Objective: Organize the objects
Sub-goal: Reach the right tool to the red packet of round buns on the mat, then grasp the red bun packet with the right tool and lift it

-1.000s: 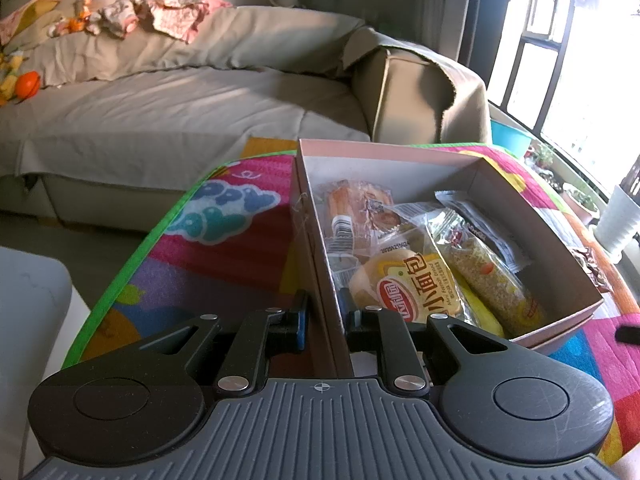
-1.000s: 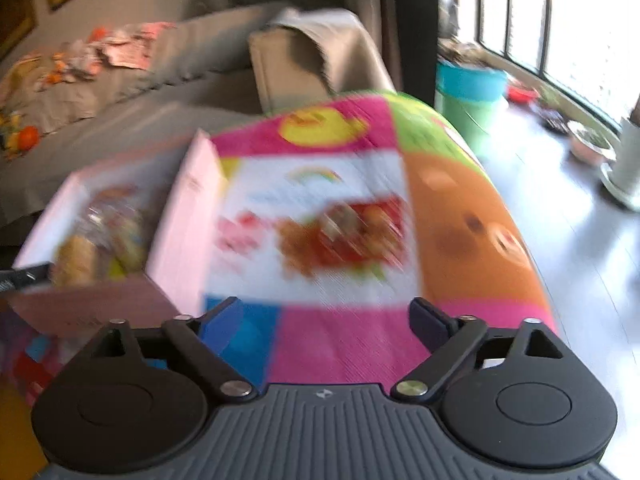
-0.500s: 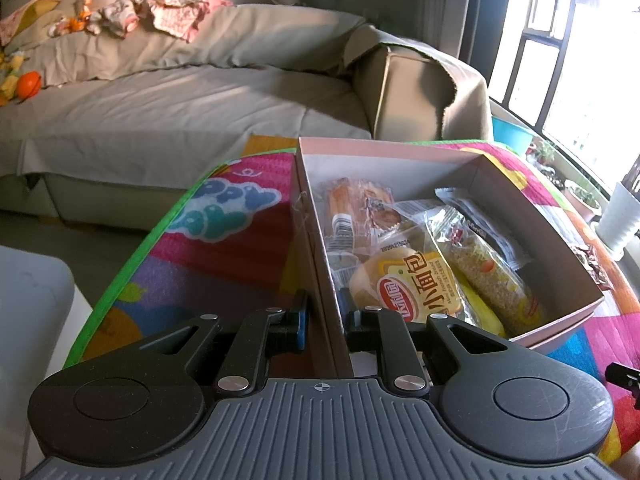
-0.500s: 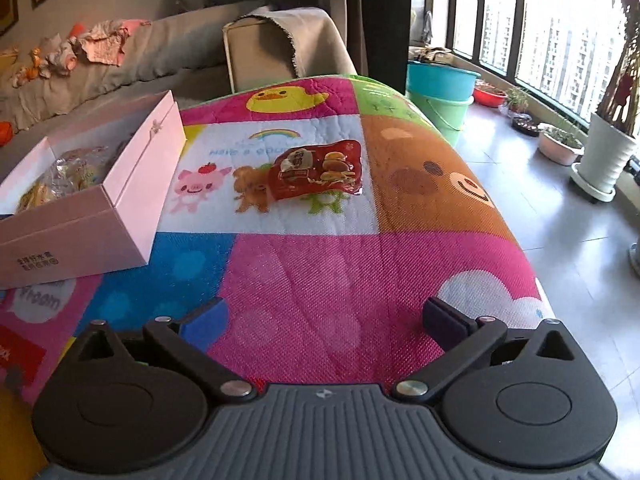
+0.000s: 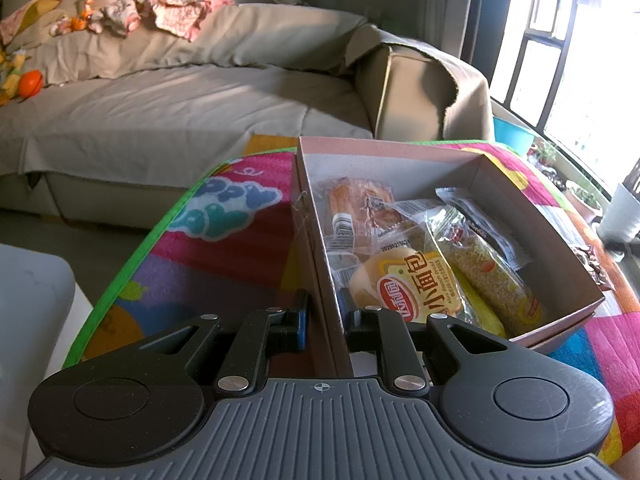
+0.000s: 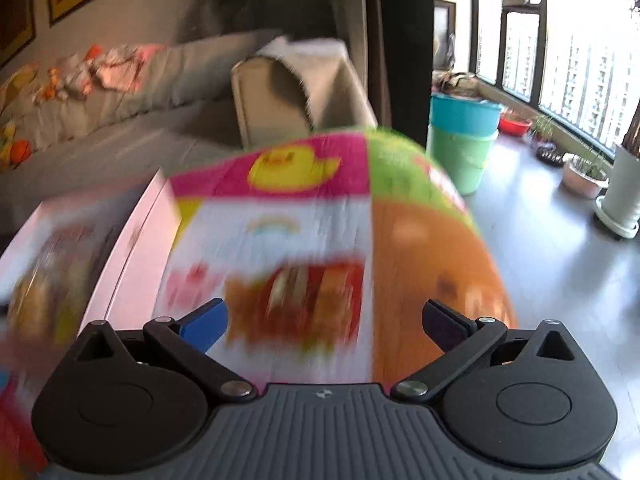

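- Two hand-held grippers. Left gripper: jaws narrow, clamped on the near side wall of the pink cardboard box, apparently to steady it for loading.
- Right gripper: jaws spread wide, holding nothing, just above the red snack packet on the play mat; view blurred.
- Box contents: small bread bun packet, grain bar, further wrapped snacks.
- Behind: grey sofa.

A bright cartoon play mat carries a pink box and a red snack packet.
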`<state>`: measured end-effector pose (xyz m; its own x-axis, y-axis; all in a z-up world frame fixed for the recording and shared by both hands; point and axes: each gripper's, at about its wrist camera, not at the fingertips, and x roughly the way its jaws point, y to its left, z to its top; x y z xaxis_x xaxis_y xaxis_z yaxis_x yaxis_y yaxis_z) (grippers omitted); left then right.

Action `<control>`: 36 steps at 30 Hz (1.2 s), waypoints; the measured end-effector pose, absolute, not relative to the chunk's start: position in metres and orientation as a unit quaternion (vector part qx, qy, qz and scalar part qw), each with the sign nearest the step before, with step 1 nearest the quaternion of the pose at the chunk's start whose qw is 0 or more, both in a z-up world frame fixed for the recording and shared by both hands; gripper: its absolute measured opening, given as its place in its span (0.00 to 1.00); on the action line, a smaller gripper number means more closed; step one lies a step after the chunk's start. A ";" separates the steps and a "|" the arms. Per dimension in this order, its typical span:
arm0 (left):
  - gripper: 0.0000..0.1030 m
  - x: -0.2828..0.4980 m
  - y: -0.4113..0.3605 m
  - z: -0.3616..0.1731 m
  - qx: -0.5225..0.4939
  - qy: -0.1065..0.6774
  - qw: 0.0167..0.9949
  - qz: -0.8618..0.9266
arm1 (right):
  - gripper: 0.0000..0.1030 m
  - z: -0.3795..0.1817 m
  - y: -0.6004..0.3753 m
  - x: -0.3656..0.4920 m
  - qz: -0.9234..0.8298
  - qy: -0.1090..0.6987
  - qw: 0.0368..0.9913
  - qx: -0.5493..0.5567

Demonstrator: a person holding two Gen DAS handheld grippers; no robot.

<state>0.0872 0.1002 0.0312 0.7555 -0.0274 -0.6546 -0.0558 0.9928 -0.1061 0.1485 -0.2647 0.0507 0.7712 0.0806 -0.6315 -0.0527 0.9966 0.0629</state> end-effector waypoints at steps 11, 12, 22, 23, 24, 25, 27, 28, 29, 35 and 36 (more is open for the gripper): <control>0.18 0.087 0.101 0.030 -0.063 0.350 0.935 0.006 | 0.71 0.017 -0.277 0.213 -0.011 0.403 0.915 -0.012; 0.18 0.086 0.101 0.030 -0.063 0.349 0.935 0.005 | 0.71 0.016 -0.277 0.200 -0.004 0.402 0.915 -0.013; 0.18 0.085 0.103 0.030 -0.064 0.348 0.935 0.004 | 0.91 0.040 -0.275 0.077 0.090 0.393 0.915 0.014; 0.18 0.085 0.103 0.030 -0.064 0.348 0.935 0.005 | 0.96 0.043 -0.271 0.072 0.104 0.386 0.917 0.014; 0.18 0.085 0.103 0.030 -0.064 0.349 0.935 0.005 | 0.99 0.044 -0.265 0.067 0.123 0.382 0.916 0.013; 0.18 0.085 0.103 0.030 -0.064 0.349 0.935 0.005 | 0.99 0.044 -0.256 0.063 0.148 0.380 0.913 0.005; 0.18 0.085 0.103 0.030 -0.064 0.349 0.935 0.005 | 1.00 0.040 -0.238 0.060 0.180 0.380 0.907 -0.025; 0.18 0.085 0.103 0.031 -0.064 0.349 0.935 0.005 | 1.00 0.036 -0.229 0.061 0.184 0.382 0.905 -0.037; 0.18 0.085 0.103 0.031 -0.063 0.349 0.935 0.005 | 1.00 0.032 -0.222 0.064 0.185 0.388 0.902 -0.043; 0.18 0.085 0.103 0.031 -0.064 0.349 0.935 0.005 | 0.91 0.019 -0.205 0.069 0.177 0.411 0.893 -0.037; 0.18 0.085 0.103 0.031 -0.064 0.350 0.935 0.006 | 0.85 0.020 -0.202 0.065 0.170 0.409 0.895 -0.048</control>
<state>0.0851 0.1029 0.0310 0.7549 -0.0340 -0.6550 -0.0552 0.9918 -0.1151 0.0652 -0.2020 0.0199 0.6072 0.2657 -0.7488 -0.3447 0.9372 0.0530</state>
